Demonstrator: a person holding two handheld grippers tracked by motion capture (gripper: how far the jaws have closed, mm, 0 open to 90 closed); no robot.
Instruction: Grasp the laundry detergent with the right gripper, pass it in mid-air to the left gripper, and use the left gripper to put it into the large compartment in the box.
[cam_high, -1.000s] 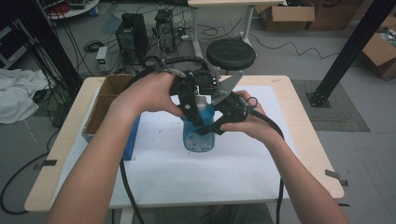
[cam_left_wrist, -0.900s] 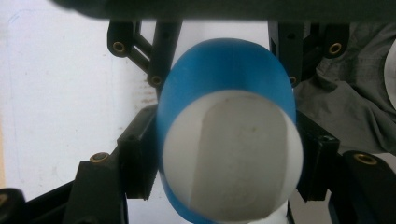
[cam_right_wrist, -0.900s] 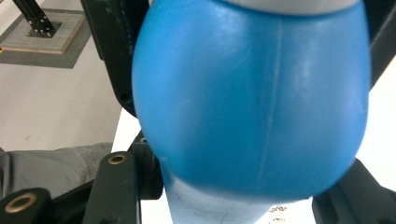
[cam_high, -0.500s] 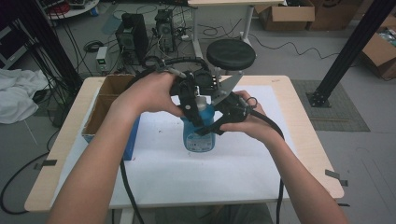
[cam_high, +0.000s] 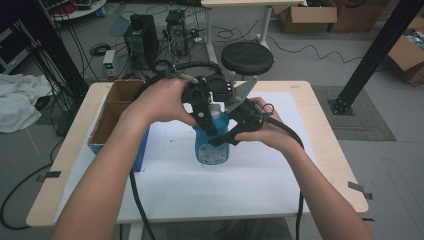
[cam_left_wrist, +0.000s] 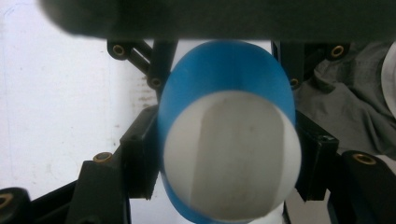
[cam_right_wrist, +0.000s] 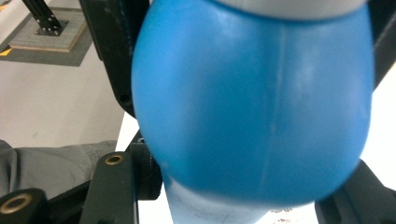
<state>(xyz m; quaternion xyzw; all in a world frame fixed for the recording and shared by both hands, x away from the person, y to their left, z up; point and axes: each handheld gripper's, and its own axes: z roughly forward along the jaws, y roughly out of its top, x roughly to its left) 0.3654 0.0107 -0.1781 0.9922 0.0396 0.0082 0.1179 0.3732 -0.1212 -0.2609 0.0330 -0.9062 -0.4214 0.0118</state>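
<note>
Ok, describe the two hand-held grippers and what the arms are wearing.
Both the left gripper and the right gripper are black, with linked jaw arms pinned by brass-coloured fasteners. A thick black cable trails from each. A grey three-cornered plate sits on top. The forearms are bare, with no sleeves in sight.

A wooden table (cam_high: 330, 150) covered by a white sheet (cam_high: 250, 185) is set on a grey floor (cam_high: 395, 165). At 12 o'clock a black stool (cam_high: 247, 57) is seen — at 11 o'clock, computer boxes (cam_high: 142, 32) and loose cables (cam_high: 60, 65). Cardboard boxes (cam_high: 407, 57) are stacked at 2 o'clock — a white cloth (cam_high: 17, 102) lies at 9 o'clock.
</note>
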